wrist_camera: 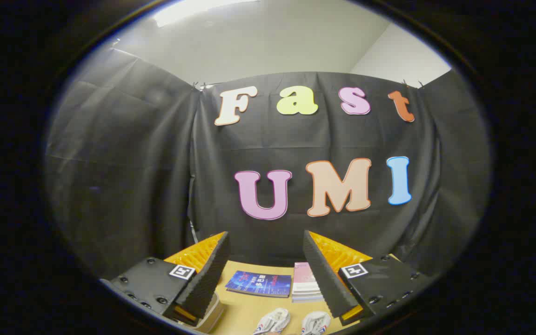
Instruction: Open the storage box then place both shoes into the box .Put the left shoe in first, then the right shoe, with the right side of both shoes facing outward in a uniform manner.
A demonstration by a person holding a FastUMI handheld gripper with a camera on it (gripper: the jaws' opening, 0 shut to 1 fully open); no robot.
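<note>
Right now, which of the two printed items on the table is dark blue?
The booklet lying flat beyond the open gripper; the stack touching its side is pink and white.

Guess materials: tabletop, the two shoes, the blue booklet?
Tabletop: looks like light wood or wood-look laminate, smooth and matte, grain too faint to tell. Shoes: probably white canvas or fabric, creased uppers. Blue booklet: printed paper, slight sheen. Gripper fingers open above the table, holding nothing.

The gripper fingers stand apart, holding nothing, above two white shoes and a blue booklet on the table.
</note>
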